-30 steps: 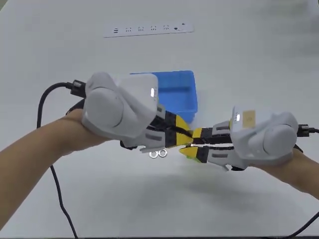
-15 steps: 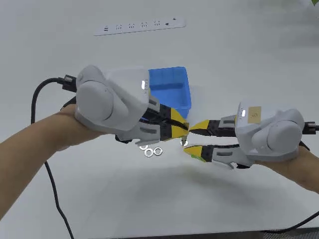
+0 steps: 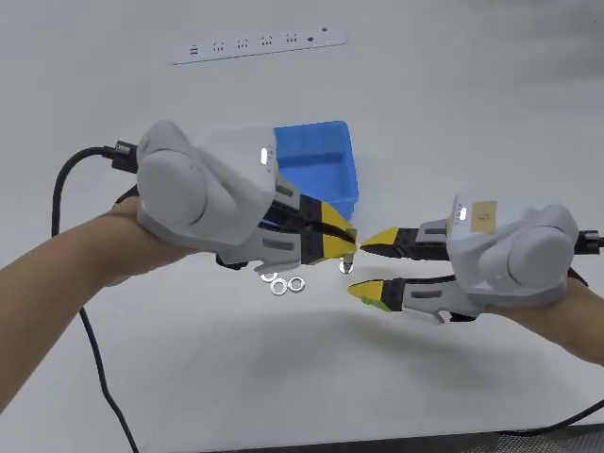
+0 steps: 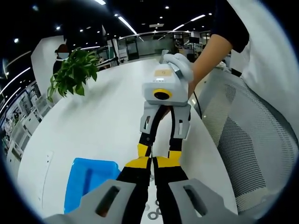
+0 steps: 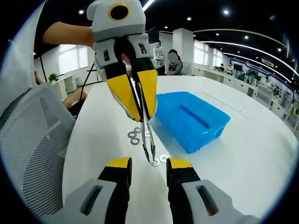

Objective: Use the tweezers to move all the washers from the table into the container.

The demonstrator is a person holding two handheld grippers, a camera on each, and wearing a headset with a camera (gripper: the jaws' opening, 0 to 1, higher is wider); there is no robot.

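Left gripper [image 3: 347,242]: fingers pressed together on the tweezers [image 5: 146,135], which hang tip-down to the white worktop [image 3: 453,123]
Right gripper [image 3: 360,266]: at 3 o'clock of the left one and facing it; fingers spread wide with nothing held, one on either side of the tweezer tip in the right gripper view
Washers [image 3: 286,283]: loose on the worktop at 7 o'clock of the left fingertips; two lie right at the tweezer tip, whether pinched cannot be told
Container [image 3: 316,165]: blue, open, at 11 o'clock of the left fingertips, near the washers
Power strip [image 3: 257,43]: at 12 o'clock, well beyond the container
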